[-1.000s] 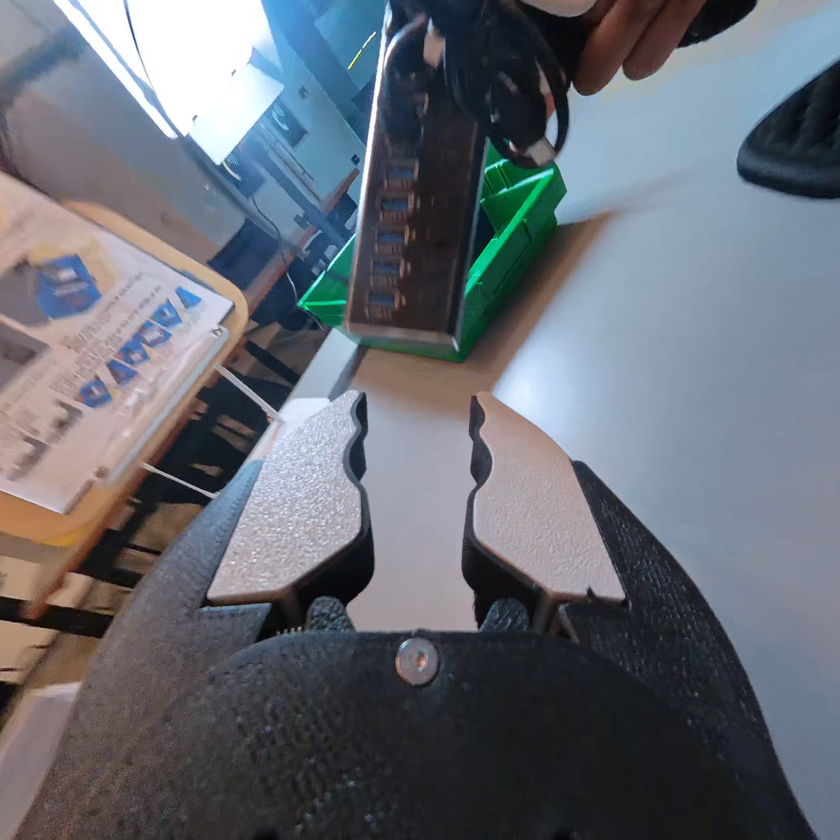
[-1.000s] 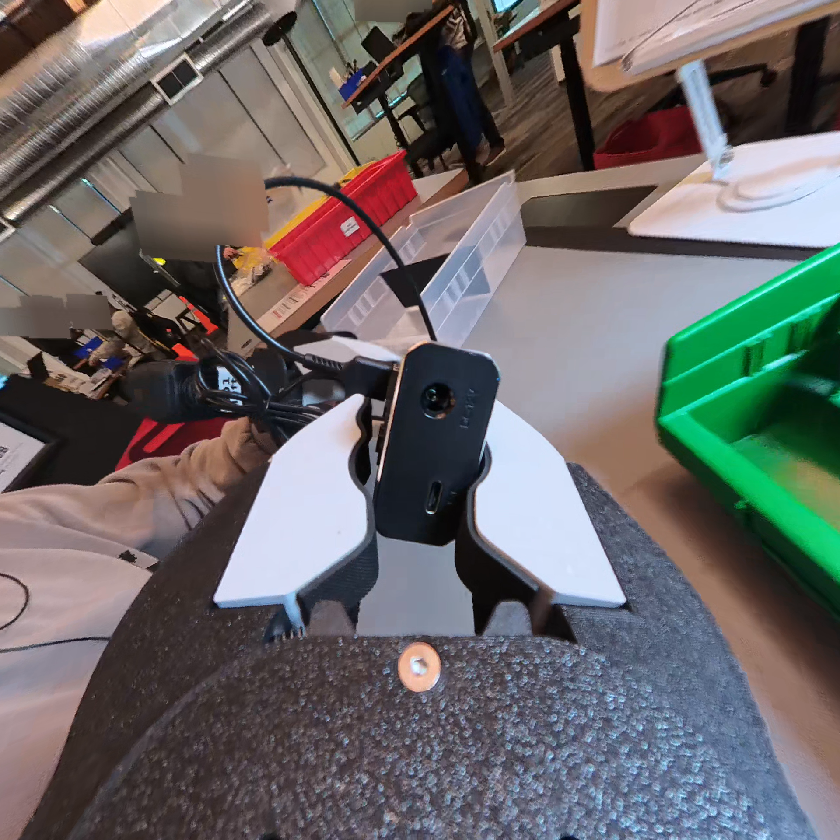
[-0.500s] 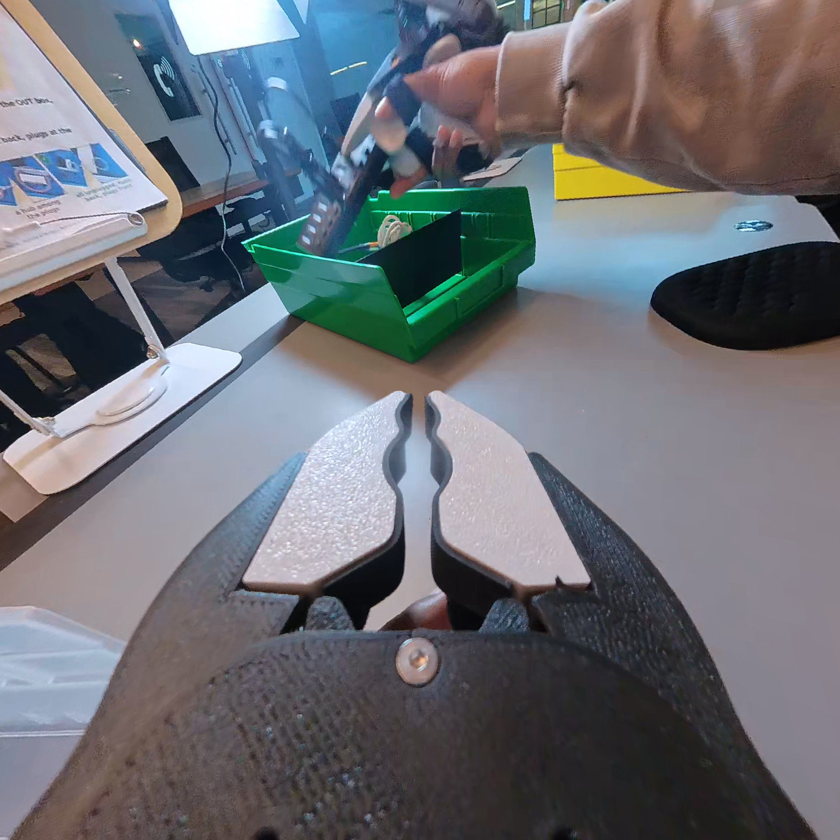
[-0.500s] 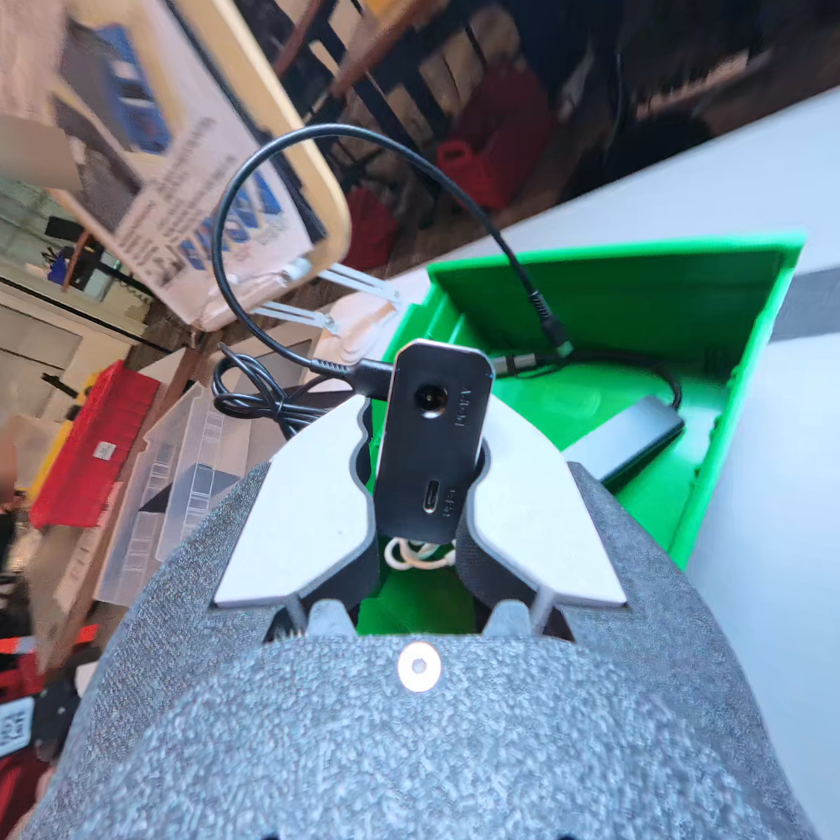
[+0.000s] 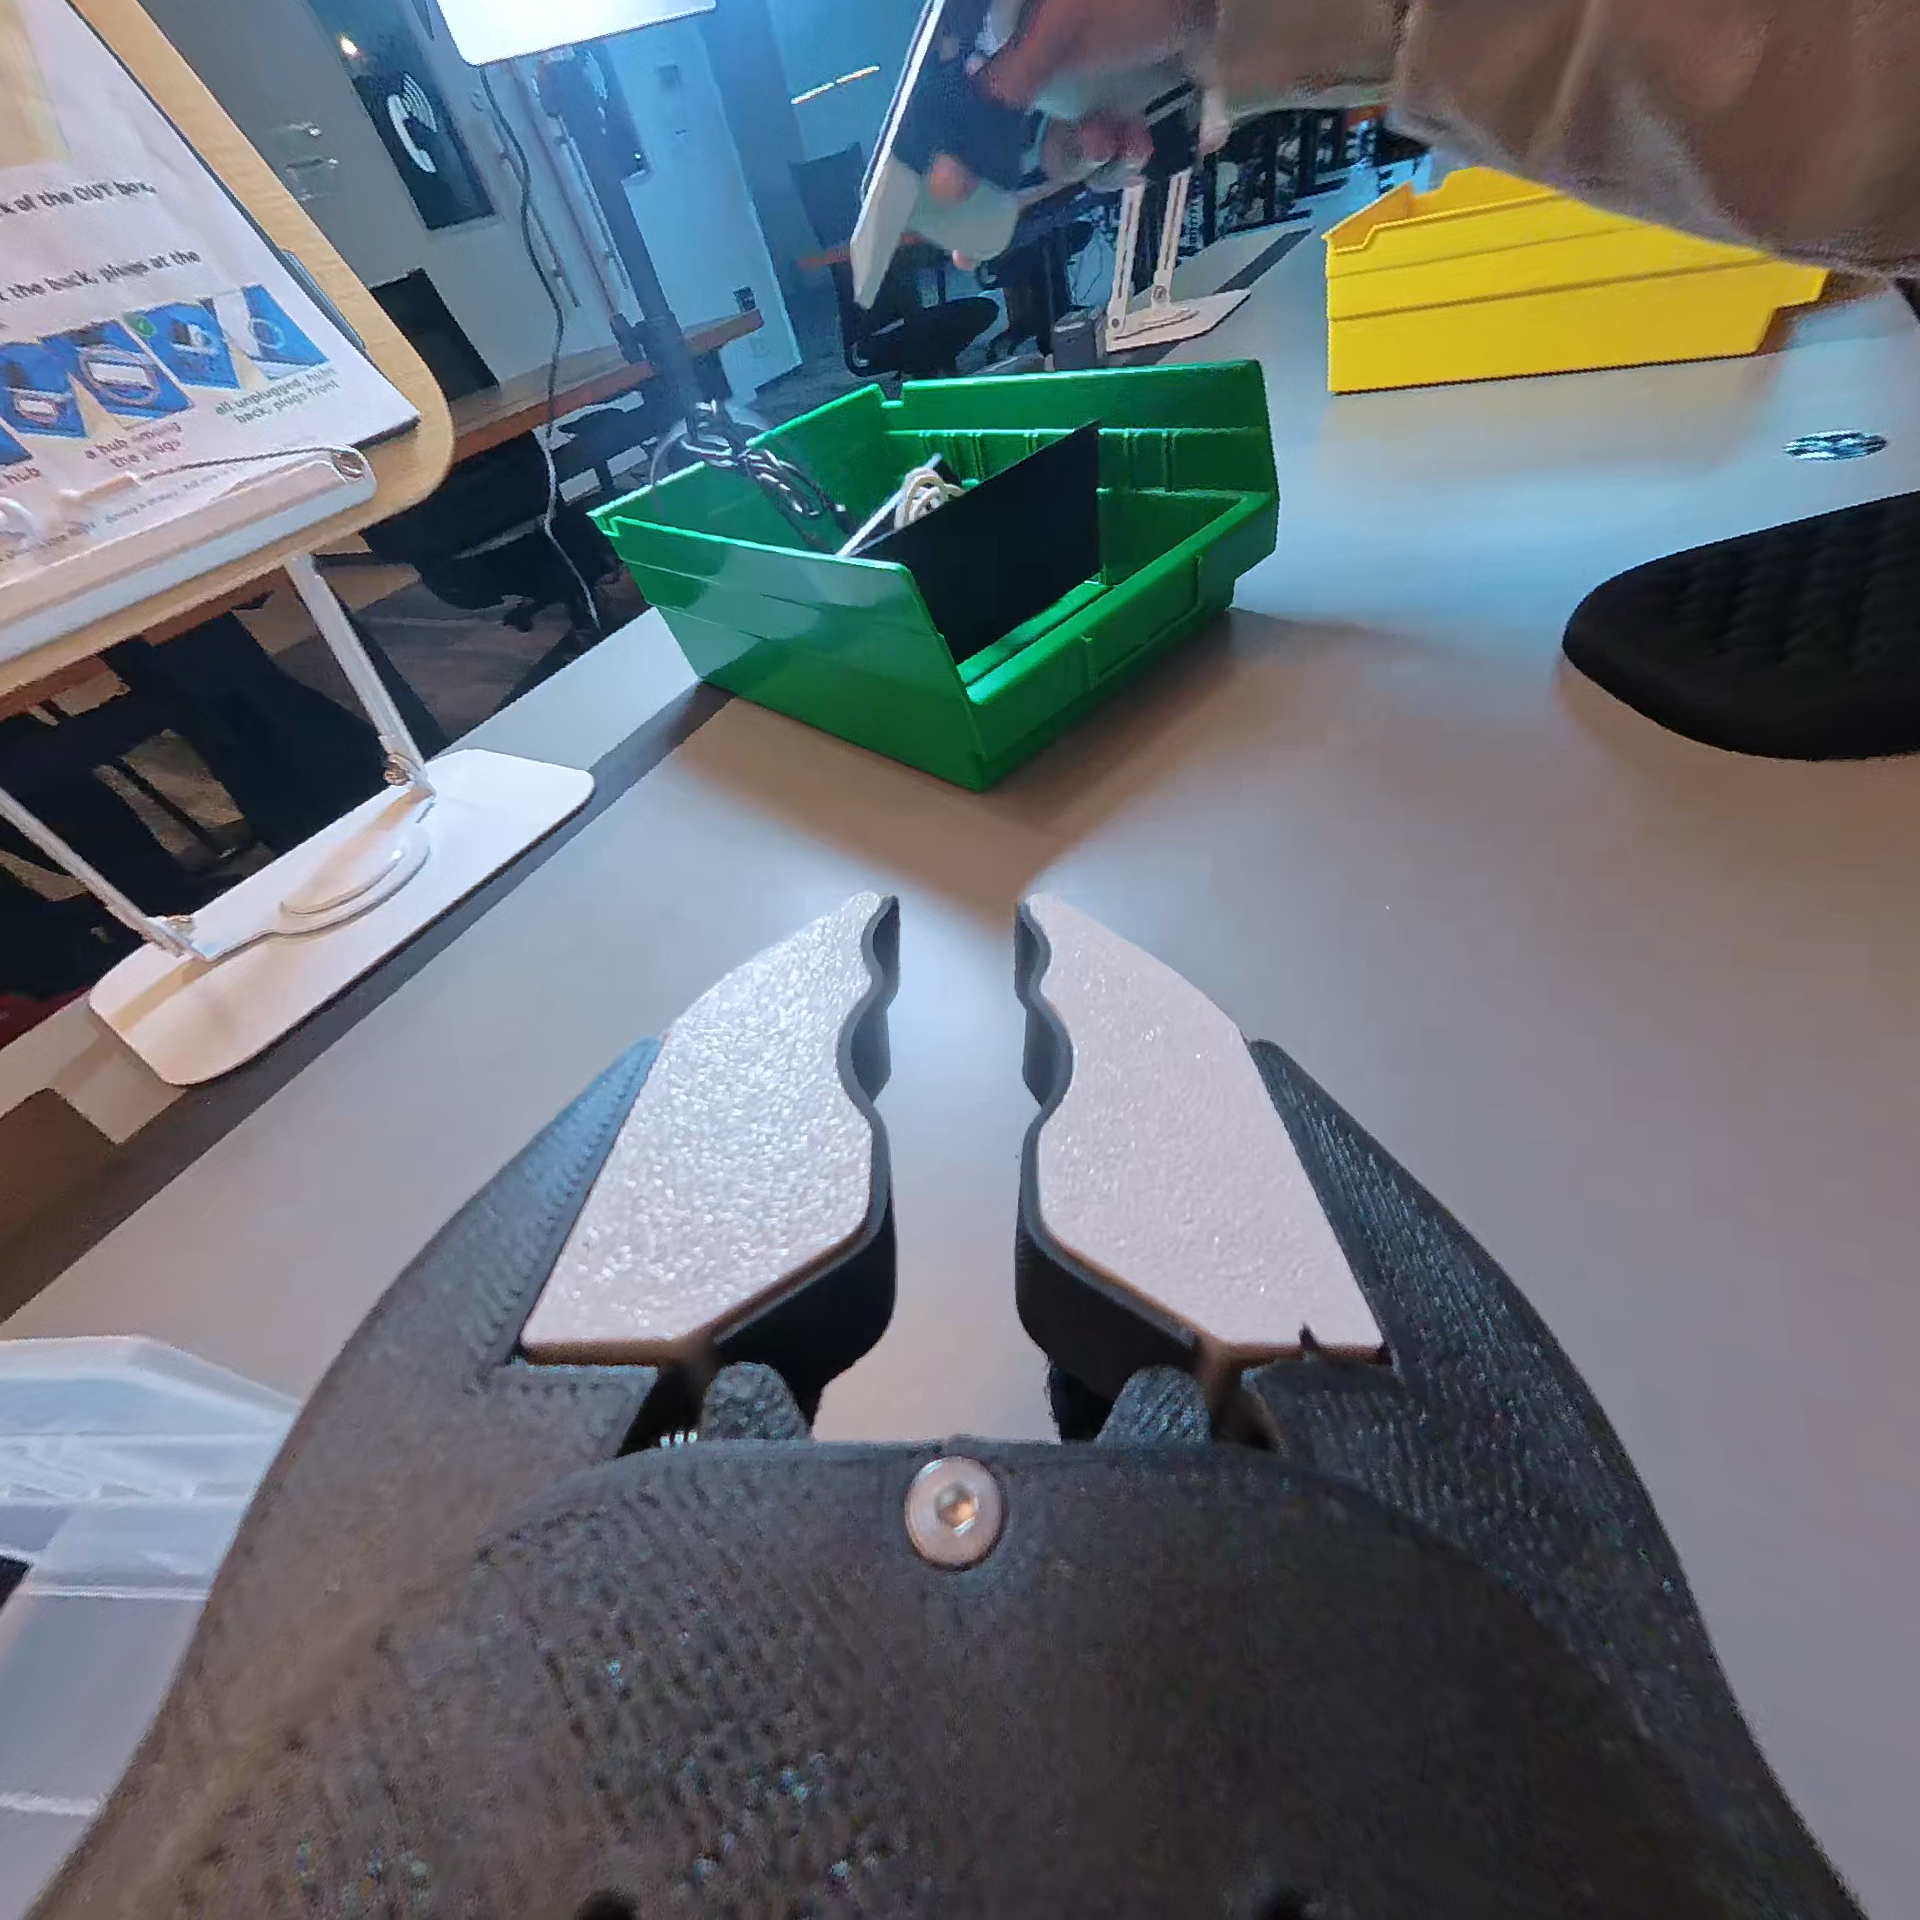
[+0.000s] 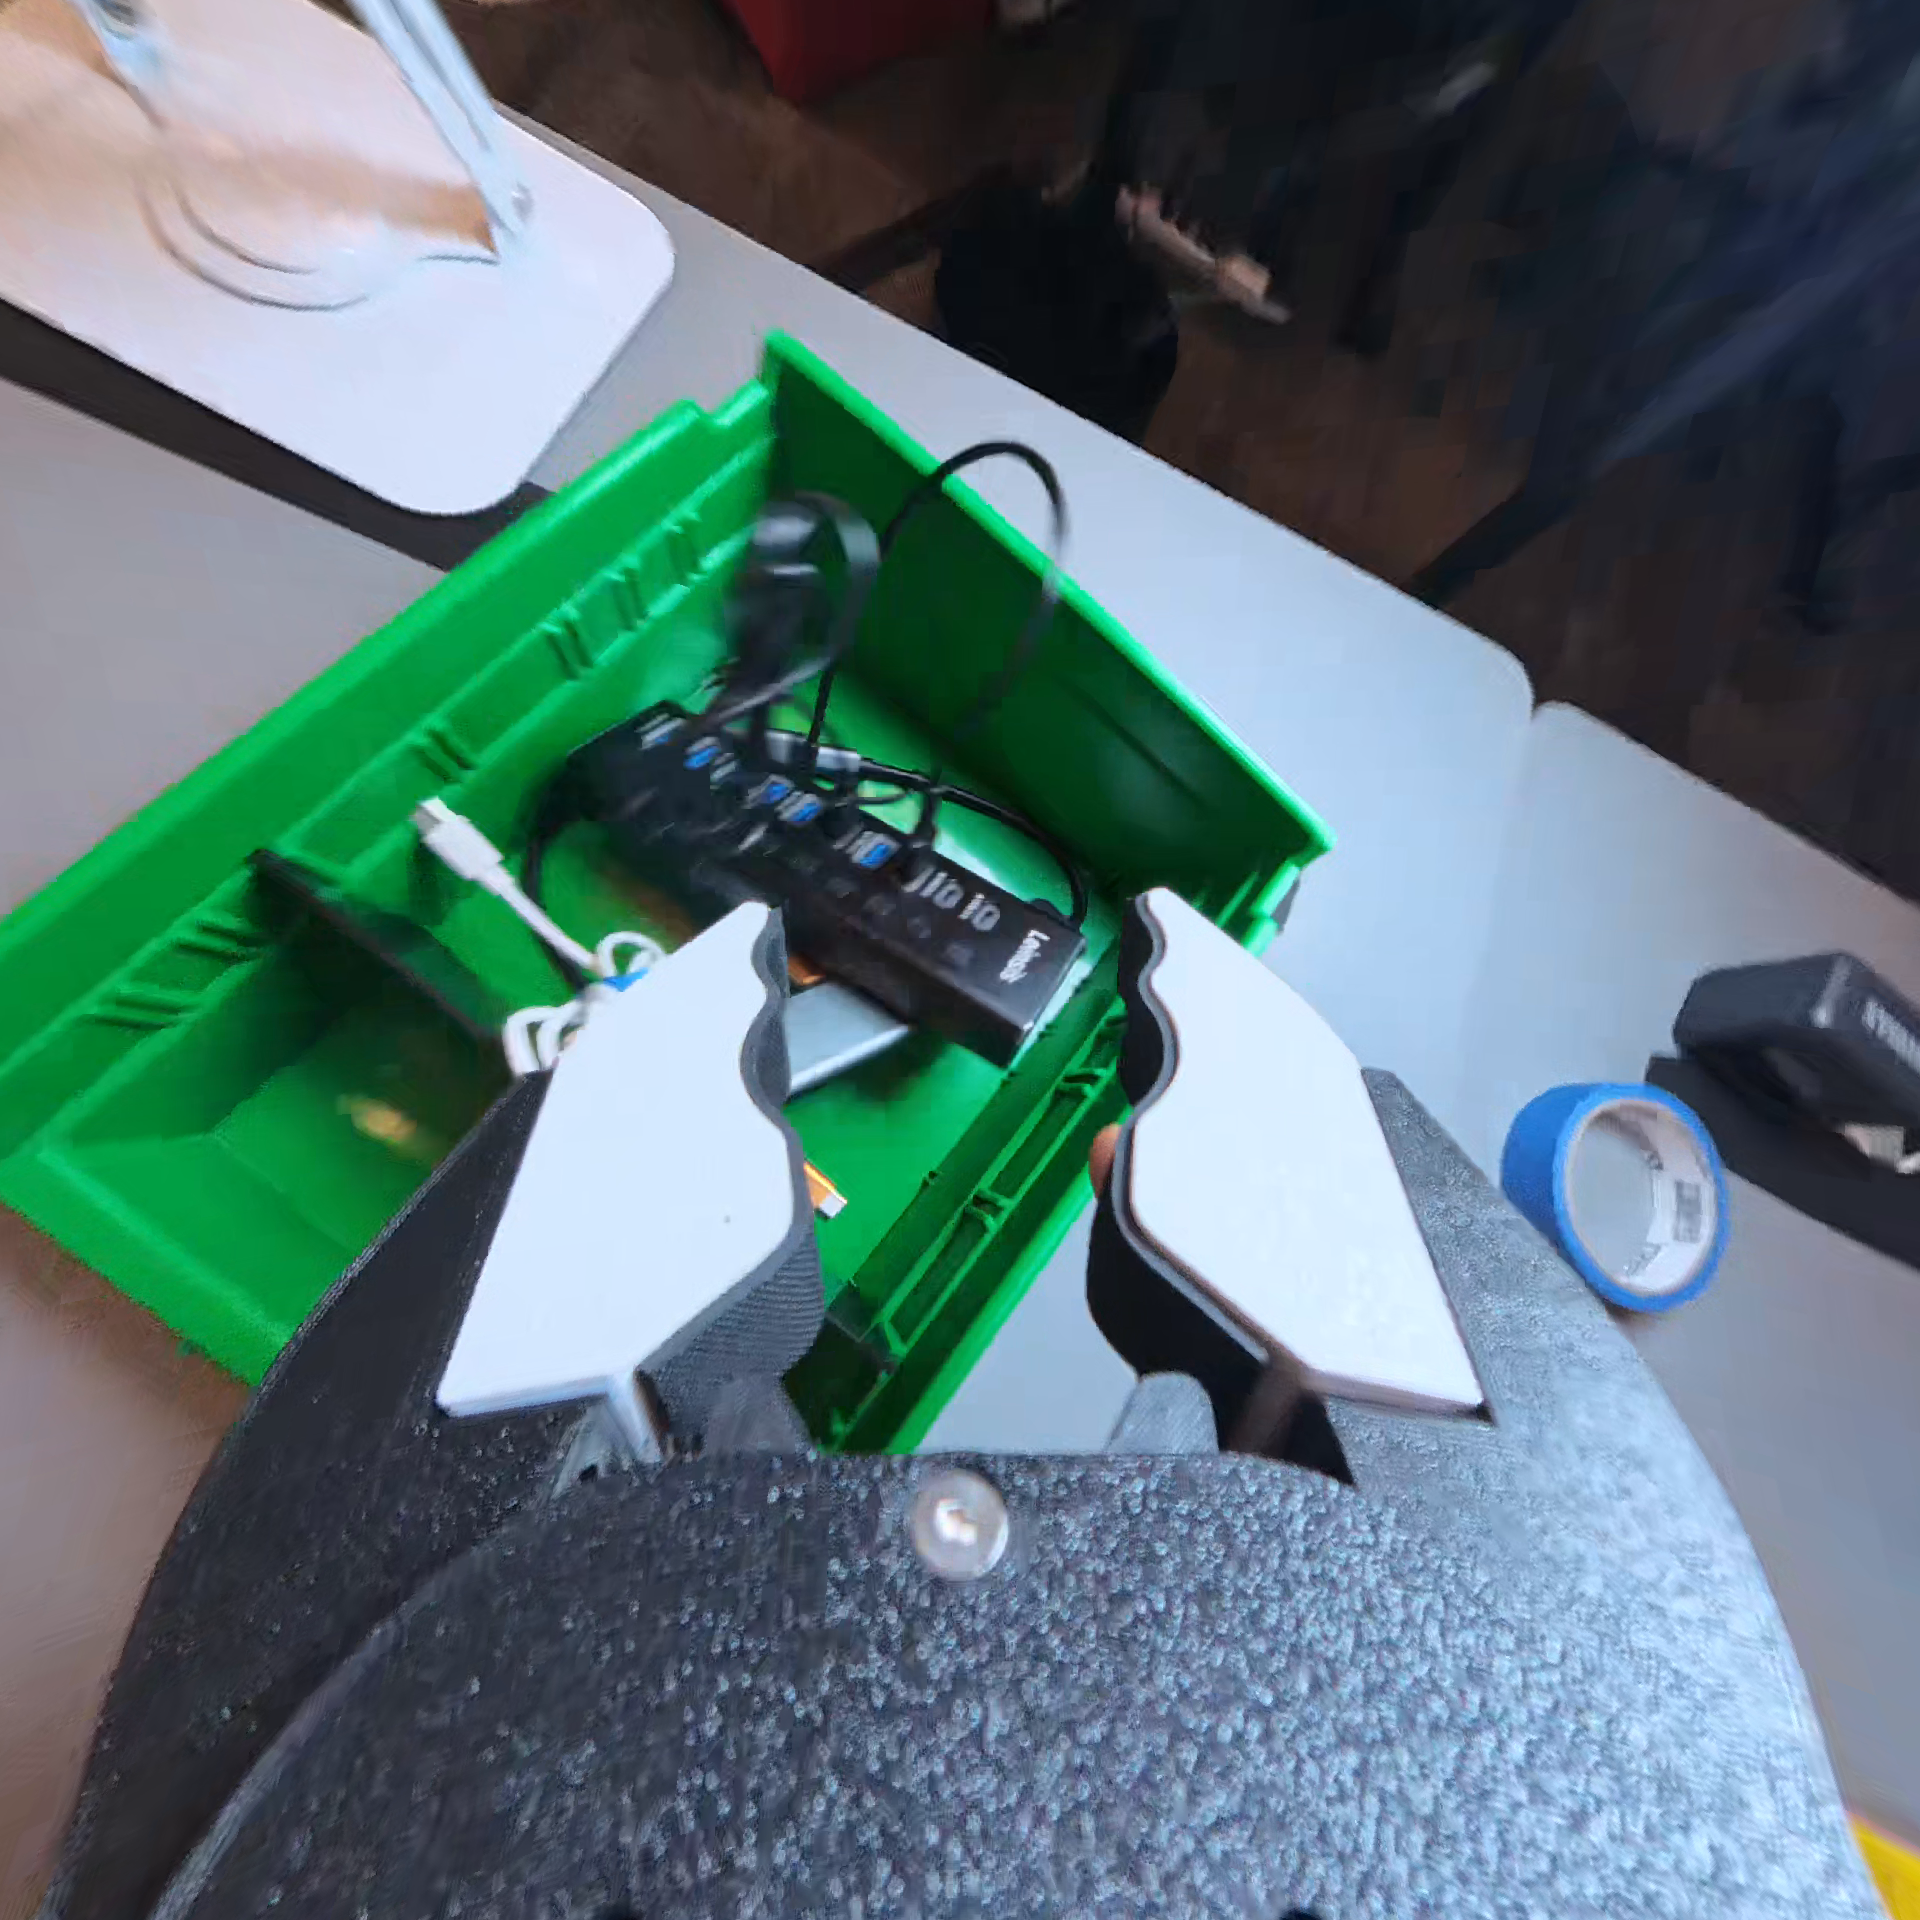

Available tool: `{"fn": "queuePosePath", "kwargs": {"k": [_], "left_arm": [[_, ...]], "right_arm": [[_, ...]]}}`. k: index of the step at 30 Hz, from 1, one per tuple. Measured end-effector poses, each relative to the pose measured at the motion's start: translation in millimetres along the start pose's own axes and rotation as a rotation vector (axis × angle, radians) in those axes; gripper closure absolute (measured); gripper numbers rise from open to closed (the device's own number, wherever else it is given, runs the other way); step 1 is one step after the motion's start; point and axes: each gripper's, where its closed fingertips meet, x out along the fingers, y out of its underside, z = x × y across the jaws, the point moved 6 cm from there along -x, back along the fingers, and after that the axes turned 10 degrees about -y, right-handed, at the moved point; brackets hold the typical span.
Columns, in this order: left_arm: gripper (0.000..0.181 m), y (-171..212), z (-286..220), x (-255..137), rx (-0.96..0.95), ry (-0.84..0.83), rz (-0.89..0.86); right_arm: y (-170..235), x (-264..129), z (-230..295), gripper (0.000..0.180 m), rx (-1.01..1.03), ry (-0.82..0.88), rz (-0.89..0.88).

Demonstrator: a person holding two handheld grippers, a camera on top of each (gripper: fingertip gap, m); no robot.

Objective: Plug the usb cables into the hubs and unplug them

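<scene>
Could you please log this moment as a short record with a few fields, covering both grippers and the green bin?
left gripper: slightly open, empty, low over the grey table
right gripper: open, empty, above the green bin
black hub: lying in the bin's far compartment, black cables around it
white cable: coiled in the bin beside the divider
blue tape roll: on the table, right of the bin

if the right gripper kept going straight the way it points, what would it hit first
Most likely the black usb hub lying in the green bin, just beyond the open right gripper; depth is unclear, so the bin's near wall could come first.
</scene>
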Motion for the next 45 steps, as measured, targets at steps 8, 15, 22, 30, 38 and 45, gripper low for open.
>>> {"fn": "queuePosePath", "kwargs": {"k": [8,15,22,30,38,45], "left_arm": [[0.154,-1,52,-39,0.065,-0.193,0.08],[0.145,32,115,-95,0.217,-0.221,0.548],[0.144,95,120,-83,0.393,-0.009,1.056],[0.15,82,81,-39,0.494,0.026,0.948],[0.144,25,27,-7,0.625,0.022,0.57],[0.152,-19,-39,-37,0.087,-0.027,0.108]], "right_arm": [[63,-32,125,0.121,-0.443,-0.301,0.126],[121,2,159,0.111,-0.628,-0.415,0.343],[119,34,161,0.132,-0.792,-0.402,0.427],[135,16,188,0.15,-1.017,-0.321,0.324],[170,-44,286,0.149,-1.138,-0.367,0.104],[170,-154,240,0.141,-0.453,-0.38,-0.467]]}}
